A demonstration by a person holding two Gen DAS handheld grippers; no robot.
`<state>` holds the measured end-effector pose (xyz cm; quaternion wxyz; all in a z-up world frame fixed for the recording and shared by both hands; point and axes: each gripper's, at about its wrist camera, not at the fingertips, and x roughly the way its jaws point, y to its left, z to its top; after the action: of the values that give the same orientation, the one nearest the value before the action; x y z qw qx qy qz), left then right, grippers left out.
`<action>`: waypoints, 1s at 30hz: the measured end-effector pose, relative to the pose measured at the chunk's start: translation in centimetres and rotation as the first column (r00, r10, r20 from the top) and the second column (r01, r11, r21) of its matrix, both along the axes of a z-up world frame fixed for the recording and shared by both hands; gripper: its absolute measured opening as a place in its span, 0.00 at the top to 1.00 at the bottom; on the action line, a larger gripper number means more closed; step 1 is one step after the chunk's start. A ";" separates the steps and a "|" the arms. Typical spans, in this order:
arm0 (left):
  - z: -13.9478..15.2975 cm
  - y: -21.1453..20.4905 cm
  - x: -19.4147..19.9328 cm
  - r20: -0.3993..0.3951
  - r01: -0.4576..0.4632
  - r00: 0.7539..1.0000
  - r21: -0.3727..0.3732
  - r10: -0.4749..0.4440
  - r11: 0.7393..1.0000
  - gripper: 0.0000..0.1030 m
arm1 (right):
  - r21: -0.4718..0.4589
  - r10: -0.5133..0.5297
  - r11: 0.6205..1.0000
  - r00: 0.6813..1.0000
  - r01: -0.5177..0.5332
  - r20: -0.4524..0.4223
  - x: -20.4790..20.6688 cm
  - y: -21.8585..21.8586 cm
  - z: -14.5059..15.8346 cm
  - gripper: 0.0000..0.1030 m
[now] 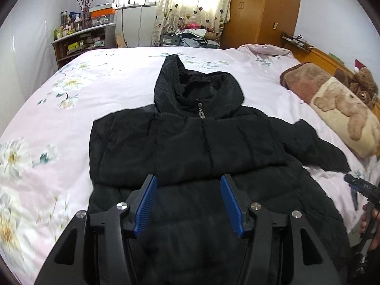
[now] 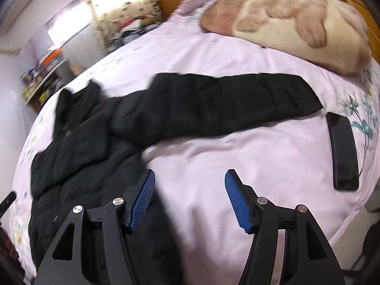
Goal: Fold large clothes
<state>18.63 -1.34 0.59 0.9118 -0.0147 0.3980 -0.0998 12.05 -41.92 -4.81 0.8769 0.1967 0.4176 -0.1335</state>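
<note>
In the left wrist view, the black jacket [image 1: 190, 147] lies flat on the bed [image 1: 71, 109], zip up, hood far away. The left gripper [image 1: 188, 182] hangs over the bottom part, its fingers [image 1: 150, 194] wide apart and holding nothing.

In the right wrist view, the sleeve [image 2: 225, 102] sticks out sideways near a phone [image 2: 343, 152]. The right gripper [image 2: 190, 178] has its fingers spread and empty, with the sleeve ahead of them. I think it is best to pinch the sleeve end and lay it flat across the chest.
</note>
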 end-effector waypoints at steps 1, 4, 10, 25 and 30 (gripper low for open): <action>-0.2 0.0 0.8 0.001 -0.004 1.000 0.005 0.004 1.000 0.44 | 0.004 -0.026 1.000 1.000 0.026 -0.007 0.5 -1.3 -0.6 0.40; -1.3 0.3 3.4 -0.010 -0.030 1.000 0.025 0.030 0.999 0.44 | 0.040 -0.103 0.994 0.994 0.104 -0.025 1.9 -5.1 -2.4 0.40; -3.7 0.8 6.0 -0.047 -0.072 0.996 0.035 0.074 0.997 0.44 | 0.175 -0.247 0.952 0.968 0.252 -0.053 4.1 -11.6 -6.3 0.40; -5.2 3.2 6.0 -0.081 -0.110 0.990 0.033 0.112 0.993 0.44 | 0.167 -0.296 0.945 0.953 0.282 0.062 5.3 -12.4 -1.2 0.89; -3.5 4.1 5.1 -0.051 -0.115 0.992 0.004 0.115 0.993 0.44 | 0.113 -0.166 0.983 0.963 0.145 0.212 5.5 -7.5 7.5 0.89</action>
<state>23.76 2.72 -2.91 0.9056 -0.0395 0.4196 -0.0465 17.50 -49.37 2.69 0.8942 0.2848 0.3068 -0.1588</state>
